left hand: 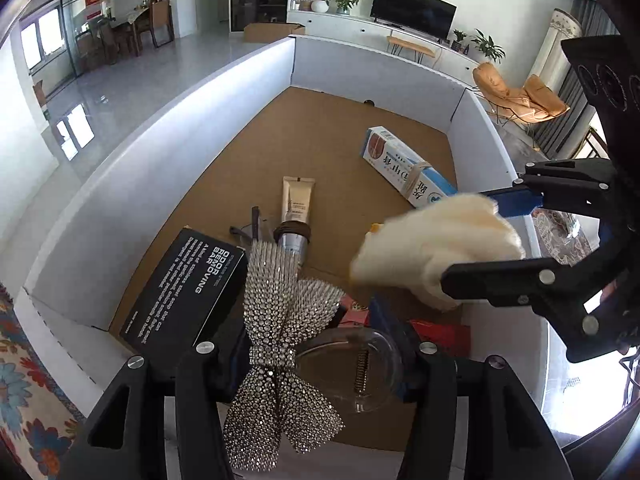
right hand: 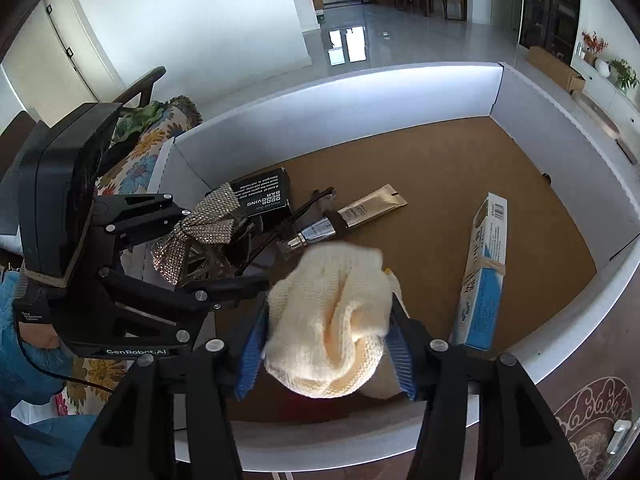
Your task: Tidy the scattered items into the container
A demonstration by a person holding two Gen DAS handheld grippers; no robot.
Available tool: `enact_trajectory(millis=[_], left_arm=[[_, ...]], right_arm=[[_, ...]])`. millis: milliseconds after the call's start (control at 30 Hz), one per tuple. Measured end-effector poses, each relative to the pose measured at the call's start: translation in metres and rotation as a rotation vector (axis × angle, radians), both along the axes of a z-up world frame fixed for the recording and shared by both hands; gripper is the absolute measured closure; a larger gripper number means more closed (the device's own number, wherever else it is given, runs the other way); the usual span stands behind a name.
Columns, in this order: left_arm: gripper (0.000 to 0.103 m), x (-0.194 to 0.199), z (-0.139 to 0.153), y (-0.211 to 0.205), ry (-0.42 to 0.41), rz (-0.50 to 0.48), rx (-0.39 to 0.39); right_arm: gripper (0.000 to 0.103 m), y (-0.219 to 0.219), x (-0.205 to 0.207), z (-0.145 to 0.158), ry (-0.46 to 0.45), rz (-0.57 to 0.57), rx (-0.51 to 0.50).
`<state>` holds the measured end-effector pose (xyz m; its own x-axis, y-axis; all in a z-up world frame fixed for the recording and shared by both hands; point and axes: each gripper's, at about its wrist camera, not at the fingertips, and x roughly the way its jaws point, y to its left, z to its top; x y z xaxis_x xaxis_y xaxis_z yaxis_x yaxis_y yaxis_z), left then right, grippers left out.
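**Entry: tidy-up, mid-drop over the box**

1. Box: white walls, brown floor, open top. I have both tools above its near end, angled down, so whatever I let go should land inside.
2. Right tool: a cream knit cloth fills the gap between its blue pads and touches both. I cannot tell whether the pads are pressing it or only flanking it. The cloth hangs above the box floor, not resting on it, and its upper edge is blurred.
3. Left tool: the jaws stand wide. A rhinestone bow and a clear clip with a visible spring sit between them. I cannot tell whether they are clamped or loose. They also sit over the near end, just beside the black carton.
4. Already on the box floor:
   - the black carton, against the left wall
   - a cream tube, lying flat mid-floor
   - a toothpaste carton, by the right wall
   - something red under the cloth, which I cannot identify
   - thin dark pieces beside the tube, too small to name

5. Judgement: the far half of the floor is bare and the near end is crowding up. The cloth will flop where it falls. The bow is stiffer and could catch on the carton edge.
6. Outside the box: a floral cover on the left.
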<state>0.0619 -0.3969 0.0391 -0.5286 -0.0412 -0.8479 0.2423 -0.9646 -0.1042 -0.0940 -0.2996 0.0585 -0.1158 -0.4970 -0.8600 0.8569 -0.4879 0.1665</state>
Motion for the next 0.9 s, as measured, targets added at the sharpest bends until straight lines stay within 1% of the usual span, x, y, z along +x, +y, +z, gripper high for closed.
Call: enact_trajectory(millis=[33,100,133,267,400,467,533,633,700,767,833,900], left_arm=[[0.038,0.000,0.000,0.000,0.007,-0.001,0.002],[0.028,-0.001,0.001,0.001,0.011,0.009,-0.013],[0.026,-0.002,0.002,0.002,0.014,0.016,-0.024],[0.026,-0.003,0.010,0.007,0.043,0.024,-0.031],[0.025,-0.001,0.026,0.024,0.089,-0.003,-0.063],[0.025,0.001,0.035,0.036,0.111,-0.030,-0.079],[0.025,0.003,0.044,0.052,0.136,-0.067,-0.089],[0.023,0.005,0.057,0.085,0.170,-0.141,-0.094],[0.019,0.005,0.064,0.111,0.185,-0.198,-0.093],[0.017,0.005,0.068,0.138,0.195,-0.255,-0.088],[0.016,0.002,0.069,0.166,0.199,-0.317,-0.083],[0.014,-0.006,0.063,0.195,0.183,-0.374,-0.085]], right_arm=[[0.041,-0.001,0.002,0.001,0.007,0.003,0.003],[0.041,0.001,0.003,0.003,0.022,0.003,-0.003],[0.041,0.003,0.002,0.006,0.023,0.001,-0.009],[0.041,0.016,-0.001,0.022,0.062,-0.044,-0.058],[0.041,0.053,-0.010,0.036,0.128,-0.141,-0.103],[0.041,0.085,-0.012,0.035,0.161,-0.210,-0.111],[0.041,0.123,-0.014,0.024,0.198,-0.302,-0.093],[0.041,0.185,-0.012,0.002,0.275,-0.450,-0.011],[0.041,0.232,-0.004,-0.015,0.301,-0.546,0.042],[0.041,0.278,0.005,-0.030,0.293,-0.642,0.068],[0.041,0.322,0.018,-0.043,0.262,-0.730,0.072],[0.041,0.358,0.032,-0.053,0.244,-0.800,0.082]])
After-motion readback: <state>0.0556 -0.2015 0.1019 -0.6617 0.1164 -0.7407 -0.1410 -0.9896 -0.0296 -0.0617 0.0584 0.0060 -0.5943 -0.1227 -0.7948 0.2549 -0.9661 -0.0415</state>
